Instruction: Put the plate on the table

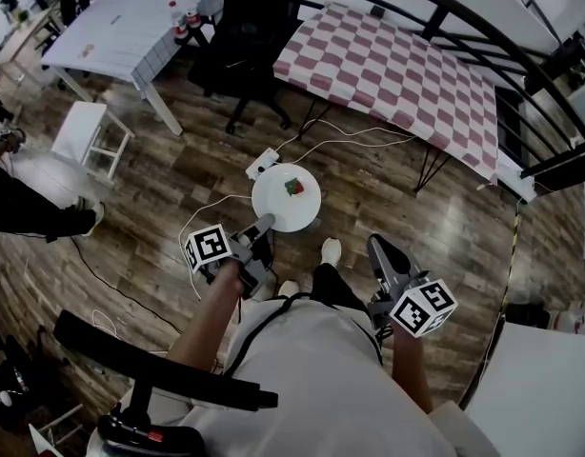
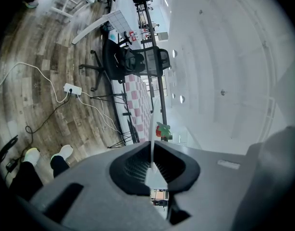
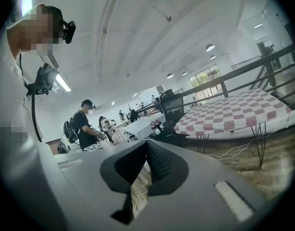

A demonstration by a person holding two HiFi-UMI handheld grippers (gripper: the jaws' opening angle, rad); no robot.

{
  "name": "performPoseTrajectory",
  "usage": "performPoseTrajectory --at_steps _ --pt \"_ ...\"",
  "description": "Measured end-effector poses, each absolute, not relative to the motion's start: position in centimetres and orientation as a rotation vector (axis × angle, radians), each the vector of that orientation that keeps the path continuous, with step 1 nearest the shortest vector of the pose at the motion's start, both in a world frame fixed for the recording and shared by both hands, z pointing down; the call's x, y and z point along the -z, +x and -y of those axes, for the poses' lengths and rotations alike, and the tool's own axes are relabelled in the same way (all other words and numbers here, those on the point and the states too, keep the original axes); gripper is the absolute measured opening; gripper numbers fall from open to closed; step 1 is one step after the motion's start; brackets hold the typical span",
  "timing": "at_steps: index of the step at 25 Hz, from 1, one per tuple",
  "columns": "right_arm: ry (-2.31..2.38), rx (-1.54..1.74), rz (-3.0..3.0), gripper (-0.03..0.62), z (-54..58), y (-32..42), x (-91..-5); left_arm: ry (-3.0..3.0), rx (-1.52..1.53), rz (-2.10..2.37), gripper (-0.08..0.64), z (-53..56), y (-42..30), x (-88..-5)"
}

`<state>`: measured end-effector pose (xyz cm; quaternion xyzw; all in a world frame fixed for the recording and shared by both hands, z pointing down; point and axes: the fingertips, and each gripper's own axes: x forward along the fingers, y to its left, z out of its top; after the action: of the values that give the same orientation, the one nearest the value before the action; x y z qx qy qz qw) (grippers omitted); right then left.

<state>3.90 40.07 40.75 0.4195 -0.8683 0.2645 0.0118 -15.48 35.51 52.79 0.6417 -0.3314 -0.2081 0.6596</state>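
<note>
The room has a dark wood floor [image 1: 178, 174]. Its landmark is a bench [image 1: 397, 65] covered in a red-and-white checked cloth. A black office chair [image 1: 250, 41] stands just left of this bench, and a white bench [image 1: 131, 27] stands further left again. A black railing [image 1: 483, 36] curves over the checked bench's far and right sides. On the floor in front of it, a white power strip [image 1: 262, 163] lies with its cable trailing.

The plate [image 1: 273, 209] is white and round. It is held about level in the air above the floor, on the near side of the checked bench and well apart from it. A small red and green thing [image 1: 293, 188] sits on the plate.

The left tongs [image 1: 264, 225] are clenched on the plate's near rim. In the left gripper view, the rim runs edge-on between the pads. The left forearm [image 1: 211, 312] reaches forward toward the checked bench, pointing slightly downward. The right tongs [image 1: 376, 246] are closed with nothing between them. They are held low beside the person's body, to the right of the plate, and also point toward the checked bench.
</note>
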Motion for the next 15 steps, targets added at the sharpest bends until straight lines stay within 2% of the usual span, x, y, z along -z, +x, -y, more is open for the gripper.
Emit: performPoseTrajectory --at_steps 15 --pt "1.238 -0.839 2.729 0.008 -35.1 4.6 -40.8 1.444 0.491 0.780 0.023 -31.6 -14.7 -52.7"
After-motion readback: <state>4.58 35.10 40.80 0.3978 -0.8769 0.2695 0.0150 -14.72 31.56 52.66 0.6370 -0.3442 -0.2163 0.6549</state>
